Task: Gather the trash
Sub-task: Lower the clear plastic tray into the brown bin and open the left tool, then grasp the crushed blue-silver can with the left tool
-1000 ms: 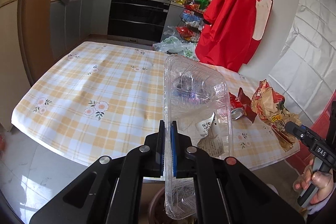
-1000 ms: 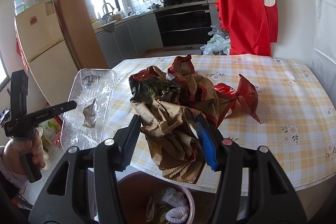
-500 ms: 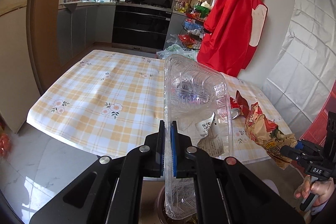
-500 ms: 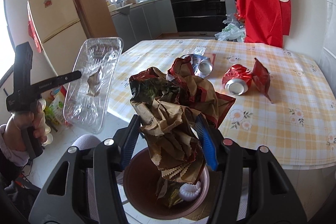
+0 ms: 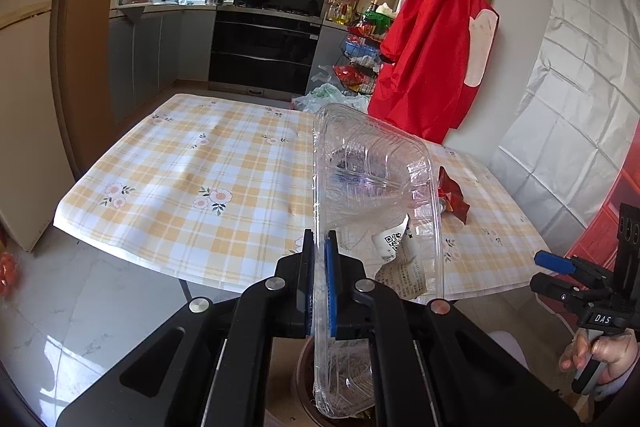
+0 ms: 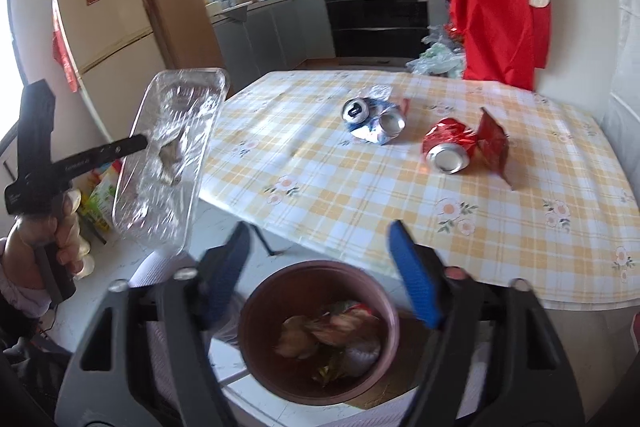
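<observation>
My left gripper is shut on the rim of a clear plastic tray with a paper label inside, held off the table's near edge; the tray also shows in the right wrist view. My right gripper is open and empty above a brown bin that holds the crumpled brown bag. On the checked table lie a crushed red can, a red wrapper and a crushed blue can.
The bin stands on the floor at the table's near edge. A red garment hangs on the wall behind the table. A fridge stands at the left. Kitchen cabinets and a stove lie beyond.
My right gripper moved back over the bin, opened and let the brown bag fall into it. My left gripper pulled back from the table with the tray.
</observation>
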Demonstrator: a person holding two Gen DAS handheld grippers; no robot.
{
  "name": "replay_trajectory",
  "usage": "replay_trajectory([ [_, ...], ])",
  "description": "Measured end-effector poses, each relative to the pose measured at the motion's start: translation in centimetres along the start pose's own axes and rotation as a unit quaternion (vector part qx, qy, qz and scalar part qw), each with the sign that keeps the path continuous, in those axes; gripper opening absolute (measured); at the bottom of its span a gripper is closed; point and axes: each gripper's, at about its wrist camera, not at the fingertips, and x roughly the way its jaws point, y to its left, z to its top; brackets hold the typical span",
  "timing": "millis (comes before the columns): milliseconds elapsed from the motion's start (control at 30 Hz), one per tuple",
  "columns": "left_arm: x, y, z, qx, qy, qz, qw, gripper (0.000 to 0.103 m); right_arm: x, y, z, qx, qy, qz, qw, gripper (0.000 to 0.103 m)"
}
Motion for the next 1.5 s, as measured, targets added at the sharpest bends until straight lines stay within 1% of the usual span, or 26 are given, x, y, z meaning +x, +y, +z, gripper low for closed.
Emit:
replay_trajectory([
  [67,0.5,-0.5,-0.3,0.006,0.008,-0.006,0.9999,0.006,-0.3,-0.6,0.4,0.005,-0.012,-0.02,1.0,0.093],
  [200,1.5,-1.5,-1.0,0.015,0.024,-0.018,0.9994,0.006,-0.7,-2.3,0.9,0.021,-0.021,-0.053,0.998,0.094],
  [333,2.3,-2.6,-1.7,0.025,0.041,-0.031,0.9984,0.006,-1.1,-3.7,0.9,0.035,-0.031,-0.073,0.996,0.095],
  [533,3.9,-4.6,-2.8,0.049,0.07,-0.055,0.9948,0.006,-0.9,-5.7,0.4,0.055,-0.03,-0.082,0.995,0.095],
  [867,5.5,-7.6,-4.2,0.086,0.106,-0.099,0.9857,0.006,-0.1,-6.5,-0.4,0.072,-0.019,-0.08,0.994,0.095],
  [900,5.7,-7.8,-4.4,0.09,0.111,-0.102,0.9845,0.009,-0.1,-6.5,-0.4,0.072,-0.018,-0.08,0.994,0.095],
  [967,6.0,-8.0,-4.6,0.087,0.119,-0.11,0.983,0.033,0.0,-6.6,-0.5,0.072,-0.017,-0.079,0.994,0.095],
  [1000,6.0,-8.0,-4.6,0.083,0.118,-0.112,0.9831,0.053,0.0,-6.5,-0.5,0.072,-0.015,-0.079,0.994,0.095],
  [1067,5.9,-7.8,-4.6,0.081,0.115,-0.114,0.9835,0.056,0.1,-6.5,-0.5,0.072,-0.014,-0.078,0.994,0.095],
  [1167,5.8,-7.5,-4.5,0.078,0.111,-0.103,0.9854,0.059,0.3,-6.5,-0.6,0.073,-0.012,-0.079,0.994,0.095],
  [1233,5.8,-7.1,-4.4,0.071,0.109,-0.096,0.9869,0.064,0.4,-6.4,-0.6,0.073,-0.011,-0.077,0.994,0.095],
  [1333,5.8,-6.5,-4.2,0.061,0.108,-0.087,0.9885,0.069,0.4,-6.2,-0.6,0.071,-0.01,-0.077,0.994,0.095],
  [1433,5.9,-6.0,-4.1,0.056,0.107,-0.078,0.9897,0.073,0.5,-6.2,-0.6,0.071,-0.009,-0.077,0.994,0.095],
  [1500,6.0,-5.7,-4.1,0.052,0.107,-0.074,0.9901,0.073,0.6,-6.2,-0.7,0.07,-0.007,-0.078,0.994,0.095],
])
